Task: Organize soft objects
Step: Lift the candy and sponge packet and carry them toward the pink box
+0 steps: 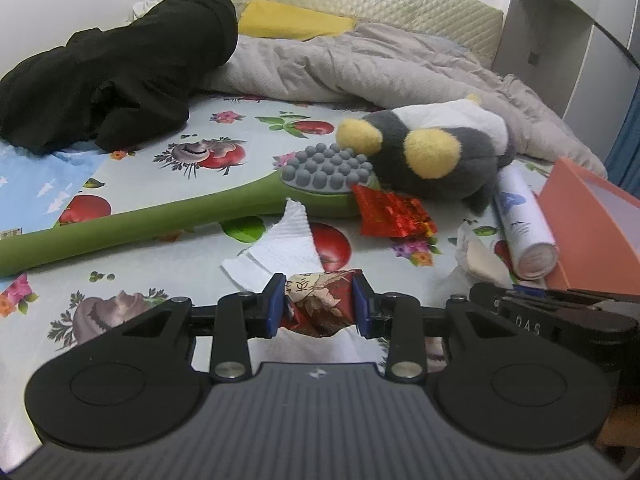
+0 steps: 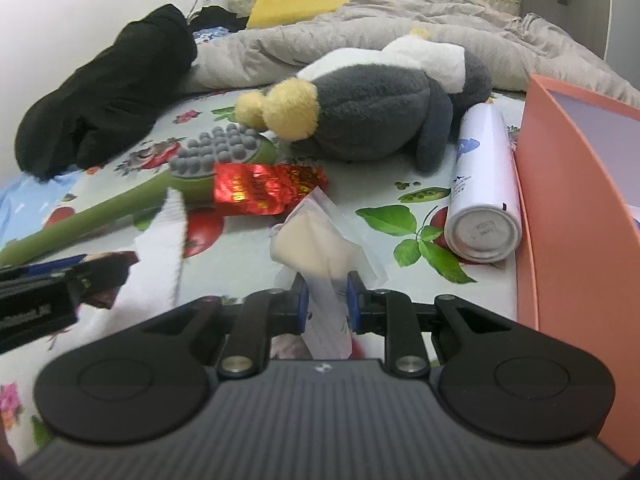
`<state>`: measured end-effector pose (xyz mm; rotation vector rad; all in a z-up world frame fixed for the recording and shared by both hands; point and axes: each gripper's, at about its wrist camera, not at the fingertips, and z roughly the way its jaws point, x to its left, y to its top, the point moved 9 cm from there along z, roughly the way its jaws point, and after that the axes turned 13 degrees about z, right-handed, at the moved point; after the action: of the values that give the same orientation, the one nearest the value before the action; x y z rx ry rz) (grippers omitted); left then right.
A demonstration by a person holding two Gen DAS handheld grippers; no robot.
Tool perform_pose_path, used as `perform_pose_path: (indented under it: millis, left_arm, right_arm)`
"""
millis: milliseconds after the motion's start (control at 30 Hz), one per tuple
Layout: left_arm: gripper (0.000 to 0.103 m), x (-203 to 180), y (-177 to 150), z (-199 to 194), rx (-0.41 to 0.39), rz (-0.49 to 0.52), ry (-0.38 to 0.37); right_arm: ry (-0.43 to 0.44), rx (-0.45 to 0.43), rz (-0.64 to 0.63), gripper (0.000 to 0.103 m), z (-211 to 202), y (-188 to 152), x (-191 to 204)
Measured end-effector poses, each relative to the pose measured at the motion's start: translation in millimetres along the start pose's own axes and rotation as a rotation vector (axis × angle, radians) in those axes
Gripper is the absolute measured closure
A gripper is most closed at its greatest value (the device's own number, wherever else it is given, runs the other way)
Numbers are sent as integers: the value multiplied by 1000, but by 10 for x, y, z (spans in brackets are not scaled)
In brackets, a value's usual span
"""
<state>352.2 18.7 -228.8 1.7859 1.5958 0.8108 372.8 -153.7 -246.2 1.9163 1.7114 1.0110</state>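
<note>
Squeezing a crinkly snack wrapper (image 1: 320, 302), the left hand-held gripper (image 1: 318, 306) holds tight; the right hand-held gripper (image 2: 325, 300) pinches a clear packet (image 2: 320, 248).

We read only "DAS" in pale letters on the black right gripper (image 1: 552, 312) at right; print on the spray can (image 2: 482, 184) is illegible.

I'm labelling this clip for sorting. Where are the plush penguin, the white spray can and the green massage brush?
plush penguin (image 2: 372, 120): right wrist view, on its grey body.
white spray can (image 2: 482, 168): right wrist view, on the side of the can.
green massage brush (image 1: 132, 220): left wrist view, on its green handle.
</note>
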Motion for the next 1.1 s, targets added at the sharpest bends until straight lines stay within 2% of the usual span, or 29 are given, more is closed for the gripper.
perform_pose_path:
  millis: [267,533,800,1100]
  left_arm:
    - [62,-38,19,-429,-28,-6,-15]
    - [62,-21,87,-887,-23,-35,-35]
    - [62,-115,201,-1368,-54,-18,-54]
    - [62,-197,246,-1717,-56,-2,-96]
  right_arm:
    - [9,-14,-30,79,-462,-81,76]
    - [29,-6,-8,79,-950,-116,124]
    - [59,-6,-2,79,-1450,-177,222]
    - [45,-19,3,79,-1850,-223,258]
